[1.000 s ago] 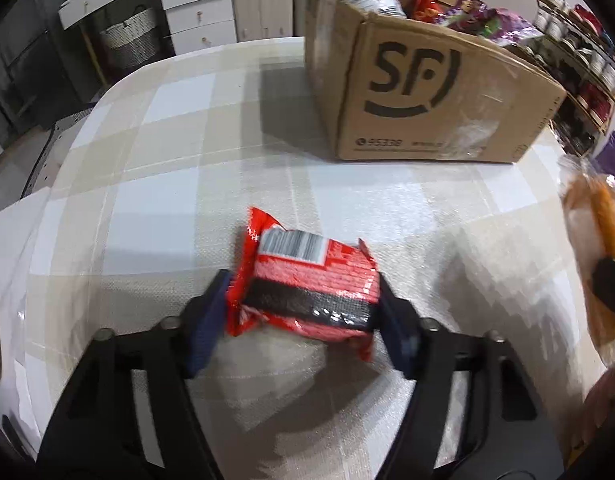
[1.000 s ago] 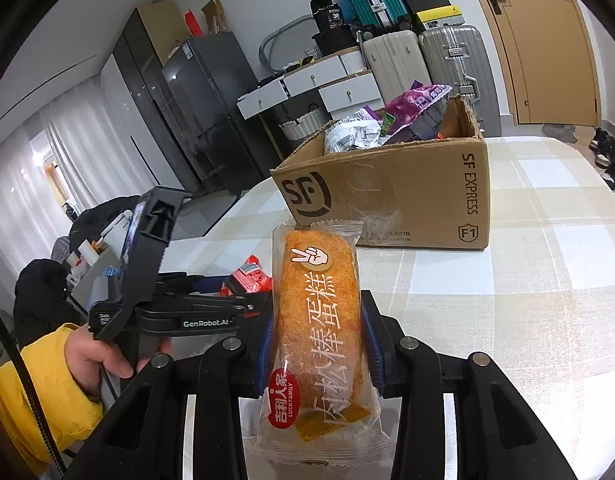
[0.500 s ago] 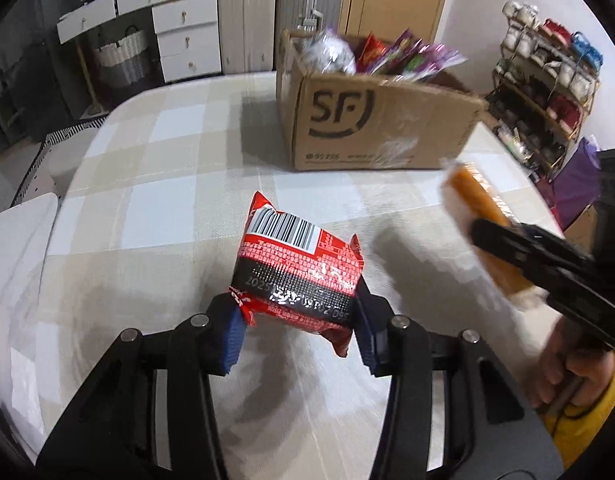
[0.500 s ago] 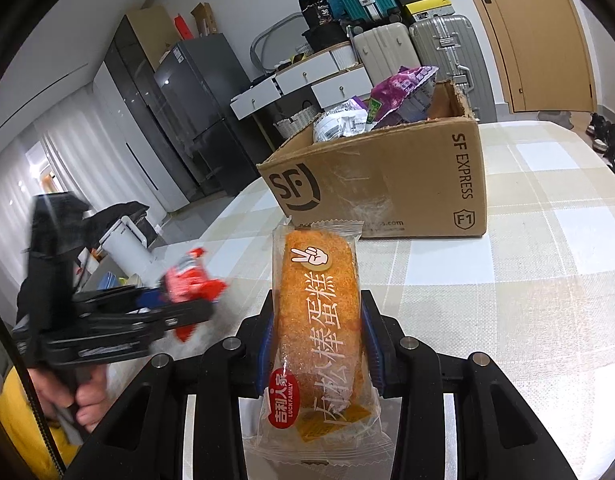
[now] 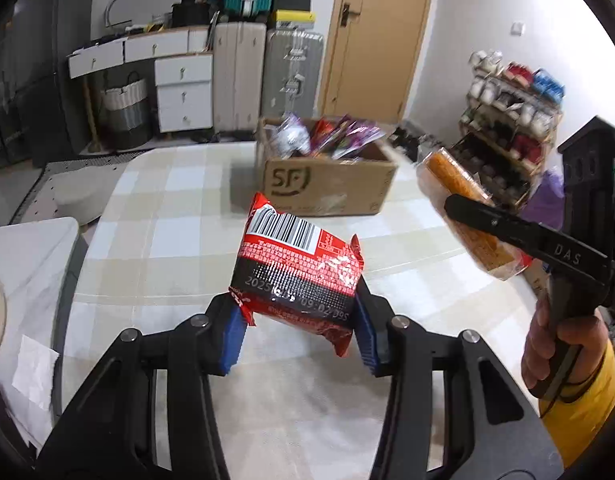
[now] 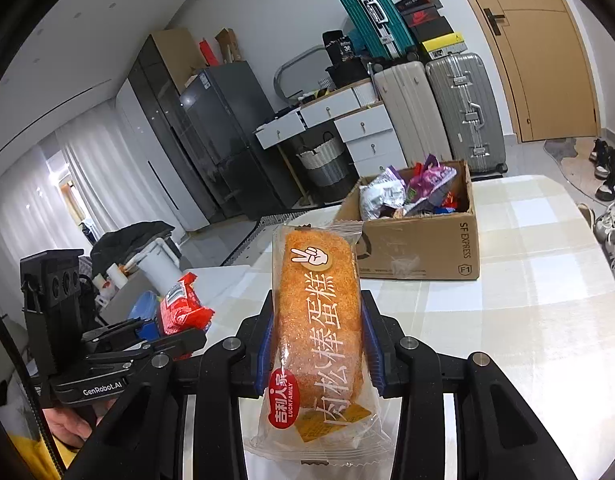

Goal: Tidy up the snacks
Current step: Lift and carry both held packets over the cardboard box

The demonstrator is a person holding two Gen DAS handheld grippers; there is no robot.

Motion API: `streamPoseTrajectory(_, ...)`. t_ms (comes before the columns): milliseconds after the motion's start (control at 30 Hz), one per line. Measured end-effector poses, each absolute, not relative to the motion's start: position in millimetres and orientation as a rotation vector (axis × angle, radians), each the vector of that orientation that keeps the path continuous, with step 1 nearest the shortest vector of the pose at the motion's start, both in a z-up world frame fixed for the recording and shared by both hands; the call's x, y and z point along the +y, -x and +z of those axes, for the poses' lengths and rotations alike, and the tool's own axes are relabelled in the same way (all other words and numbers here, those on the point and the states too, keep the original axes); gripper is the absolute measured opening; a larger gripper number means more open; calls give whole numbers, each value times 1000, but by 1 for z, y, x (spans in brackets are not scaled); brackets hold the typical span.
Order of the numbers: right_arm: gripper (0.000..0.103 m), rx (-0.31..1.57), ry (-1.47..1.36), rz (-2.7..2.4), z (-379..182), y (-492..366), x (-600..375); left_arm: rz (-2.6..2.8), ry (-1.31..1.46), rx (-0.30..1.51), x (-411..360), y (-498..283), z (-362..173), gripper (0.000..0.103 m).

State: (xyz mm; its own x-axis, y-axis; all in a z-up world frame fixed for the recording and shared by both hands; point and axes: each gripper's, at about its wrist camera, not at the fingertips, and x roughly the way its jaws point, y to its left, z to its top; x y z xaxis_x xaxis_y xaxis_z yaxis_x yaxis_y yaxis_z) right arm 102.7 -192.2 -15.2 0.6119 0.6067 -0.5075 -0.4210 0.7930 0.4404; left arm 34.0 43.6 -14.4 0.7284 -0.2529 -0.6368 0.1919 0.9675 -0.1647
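My left gripper [image 5: 297, 336] is shut on a red and black snack packet [image 5: 297, 268] with a barcode, held in the air above the checked table [image 5: 179, 240]. My right gripper [image 6: 317, 350] is shut on an orange cake roll in a clear wrapper [image 6: 317, 320], also lifted. Each view shows the other hand: the cake roll [image 5: 463, 216] appears at the right of the left wrist view, the red packet [image 6: 181, 306] at the left of the right wrist view. A cardboard box [image 5: 327, 184] holding several snack bags stands at the table's far side, beyond both grippers.
A white side surface [image 5: 27, 272] with a scrap of paper adjoins the table's left edge. A shoe rack [image 5: 507, 140] stands right of the table. Suitcases [image 6: 439, 112], white drawers [image 5: 183, 92] and a dark fridge [image 6: 211, 140] line the far wall.
Both grippers rose from the table with their snacks. The left gripper closed tight on the red packet and lifted it off the cloth. The box now looks farther off.
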Motion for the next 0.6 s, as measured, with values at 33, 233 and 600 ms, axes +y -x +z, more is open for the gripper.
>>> streamPoseTrajectory(33, 38, 690, -297, 601, -10, -96, -195, -260, 103, 702, 44, -26, -8, 43)
streamPoseTrajectory(233, 38, 685, -336, 575, 6, -49, -206, -326, 158, 643, 45, 22, 21, 43)
streamPoseTrajectory(600, 38, 681, -318, 557, 13, 0, -211, -371, 163, 625, 46, 73, 31, 43)
